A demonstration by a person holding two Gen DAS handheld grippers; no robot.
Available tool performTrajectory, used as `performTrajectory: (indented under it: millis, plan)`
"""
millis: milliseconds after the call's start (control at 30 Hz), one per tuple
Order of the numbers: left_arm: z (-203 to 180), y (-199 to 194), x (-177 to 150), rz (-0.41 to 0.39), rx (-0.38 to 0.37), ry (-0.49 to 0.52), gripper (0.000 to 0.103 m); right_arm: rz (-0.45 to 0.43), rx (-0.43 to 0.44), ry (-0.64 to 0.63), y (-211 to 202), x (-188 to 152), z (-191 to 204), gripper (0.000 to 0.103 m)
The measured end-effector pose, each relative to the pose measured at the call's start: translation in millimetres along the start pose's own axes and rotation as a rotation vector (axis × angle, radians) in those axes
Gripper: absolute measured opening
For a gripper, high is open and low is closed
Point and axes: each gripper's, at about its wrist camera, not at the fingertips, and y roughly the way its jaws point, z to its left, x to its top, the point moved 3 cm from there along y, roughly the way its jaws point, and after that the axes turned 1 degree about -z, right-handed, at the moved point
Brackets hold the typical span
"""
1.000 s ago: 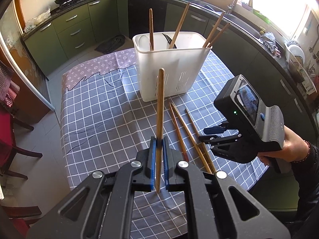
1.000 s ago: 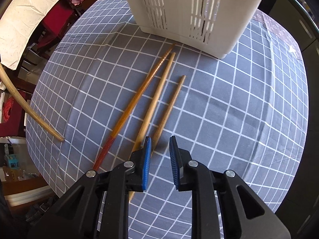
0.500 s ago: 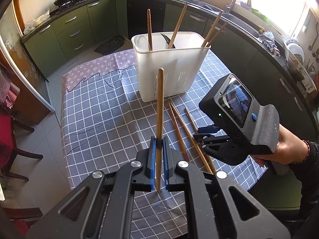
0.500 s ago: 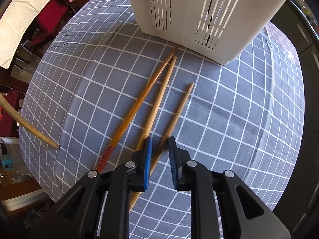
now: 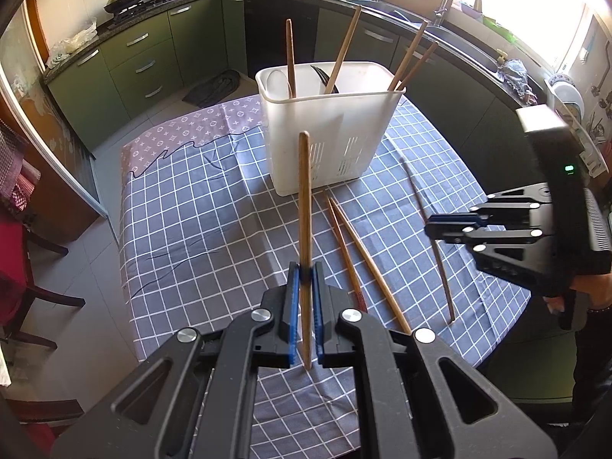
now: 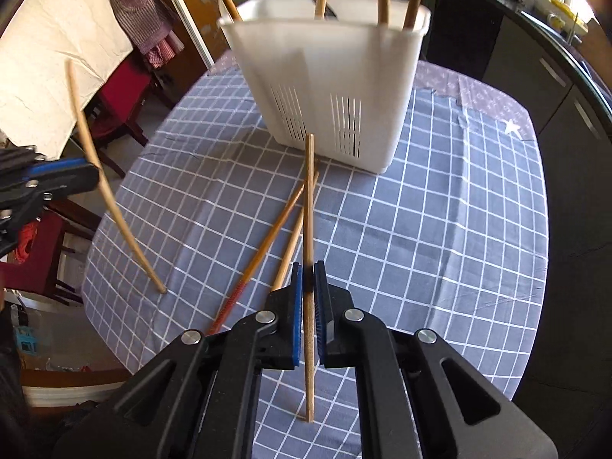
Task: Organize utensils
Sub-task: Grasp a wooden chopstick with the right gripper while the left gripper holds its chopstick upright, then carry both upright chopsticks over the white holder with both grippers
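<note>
We hold two tools over the tabletop [image 5: 199, 206], which is covered with a grey checked cloth. The left tongs [image 5: 305, 271] are clenched on a darker brown wooden chopstick [image 5: 304, 199], gripped near its lower end so the long free length stands nearly upright. The right tongs [image 6: 309, 271] are clamped on a pale thin wooden chopstick [image 6: 309, 206] in the same manner. We judge this upright hold suits a vertical drop into the white slotted plastic utensil caddy [image 5: 332, 141], which stands at the far side of the cloth and already contains several upright chopsticks [image 5: 290, 61]. Two loose wooden chopsticks [image 5: 367, 260], one with a red grip end, lie crossed on the cloth between the tongs and the caddy; these remain to be collected. Neither held chopstick is over the caddy opening yet.
</note>
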Motion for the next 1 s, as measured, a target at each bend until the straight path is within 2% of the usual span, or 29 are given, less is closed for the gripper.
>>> performTrajectory:
  millis: [133, 233, 500, 1000]
  plan:
    - [-0.2, -3.7, -2.3, -0.002, 0.003, 0.004, 0.007, -0.129, 0.011, 0.003, -51.1, -9.0, -1.1, 0.007]
    - [-1.5, -6.8, -4.6, -0.009, 0.012, 0.013, 0.007, -0.177, 0.007, 0.009, -71.4, -18.1, -1.5, 0.007]
    - [-5.3, -12.7, -8.5, -0.018, 0.018, 0.018, 0.007, -0.186, 0.010, 0.027, -72.1, -33.0, -9.4, 0.007]
    - [-6.9, -23.9, -8.6, -0.034, 0.028, 0.030, 0.006, -0.201, 0.026, 0.025, -73.5, -33.3, -7.6, 0.007]
